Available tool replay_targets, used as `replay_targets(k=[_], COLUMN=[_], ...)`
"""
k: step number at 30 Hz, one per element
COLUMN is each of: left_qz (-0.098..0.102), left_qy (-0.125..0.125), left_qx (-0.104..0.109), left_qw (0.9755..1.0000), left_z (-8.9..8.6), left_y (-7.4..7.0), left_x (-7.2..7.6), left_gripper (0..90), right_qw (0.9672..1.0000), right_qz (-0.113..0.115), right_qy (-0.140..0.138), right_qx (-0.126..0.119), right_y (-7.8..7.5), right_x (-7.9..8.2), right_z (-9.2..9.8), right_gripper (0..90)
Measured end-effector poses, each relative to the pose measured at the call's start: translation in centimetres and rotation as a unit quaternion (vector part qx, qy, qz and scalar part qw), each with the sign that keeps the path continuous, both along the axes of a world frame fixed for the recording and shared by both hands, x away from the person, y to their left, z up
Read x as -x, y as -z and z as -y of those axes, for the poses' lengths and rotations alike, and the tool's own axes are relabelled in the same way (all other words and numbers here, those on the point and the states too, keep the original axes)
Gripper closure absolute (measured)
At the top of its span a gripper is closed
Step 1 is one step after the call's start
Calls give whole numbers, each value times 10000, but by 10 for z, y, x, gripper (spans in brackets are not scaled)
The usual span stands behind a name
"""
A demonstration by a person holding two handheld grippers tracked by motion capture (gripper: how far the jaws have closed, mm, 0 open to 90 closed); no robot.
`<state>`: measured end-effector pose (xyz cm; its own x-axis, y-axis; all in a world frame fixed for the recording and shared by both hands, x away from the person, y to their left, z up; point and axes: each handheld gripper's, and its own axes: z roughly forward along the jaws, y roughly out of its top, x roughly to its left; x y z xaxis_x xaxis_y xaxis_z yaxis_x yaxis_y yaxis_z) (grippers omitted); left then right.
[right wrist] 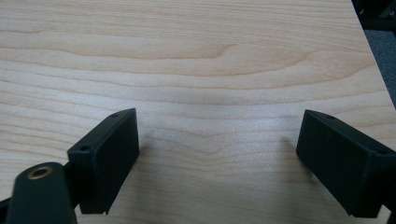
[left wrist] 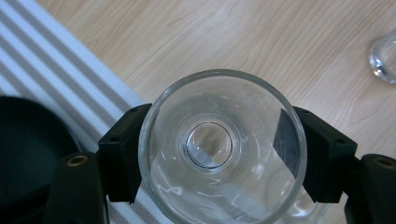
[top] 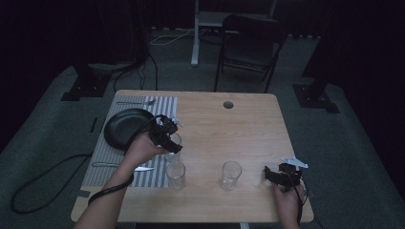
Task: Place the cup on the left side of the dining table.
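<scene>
Near the left edge of the desk (top: 248, 119), a black plate (top: 125, 126) sits on a striped mat (top: 102, 157), and right beside it the left hand-held gripper (top: 170, 139) squeezes a clear glass (left wrist: 222, 149) from both sides, over the mat's right edge. Two more glasses stand near the front edge, one (top: 175, 175) by the mat and one (top: 230, 174) in the middle. By the front right corner, the right hand-held gripper (top: 276, 175) has its jaws spread wide over bare wood, holding nothing.
</scene>
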<state>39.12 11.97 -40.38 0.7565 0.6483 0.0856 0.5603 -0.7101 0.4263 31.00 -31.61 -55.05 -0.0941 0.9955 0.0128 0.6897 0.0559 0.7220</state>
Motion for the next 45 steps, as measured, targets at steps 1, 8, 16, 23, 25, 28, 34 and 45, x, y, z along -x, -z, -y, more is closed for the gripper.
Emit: replay_targets(k=[1,8,16,23,25,28,34,45], left_qz=[-8,-43,-98,-181,-181,-232,-378,-230], left_qy=[-32,-253,-522,-722,-794,-827,-984,-1088], left_qx=[0,-51,52,-3,19,41,-40,148], left_qw=[10000,9997,9986,9972,9967,9963,9944,9937], left_z=[-3,-26,-56,-74,-79,-83,-87,-93], left_y=[0,3,6,9,10,12,26,32], left_x=[0,-2,-7,-10,-10,-12,-16,-12], left_gripper=[286,286,286,286,286,286,286,282], right_qw=[10000,10000,10000,10000,10000,10000,10000,10000], right_qz=[0,-1,0,0,0,0,0,2], right_qy=[2,1,0,0,-1,0,0,1], right_qx=[0,1,2,3,3,2,4,4], right_y=[0,0,0,0,0,0,0,0], right_x=[0,0,0,0,0,0,0,0], right_z=[0,0,0,0,0,0,0,0], right_gripper=[126,127,127,127,127,127,127,128])
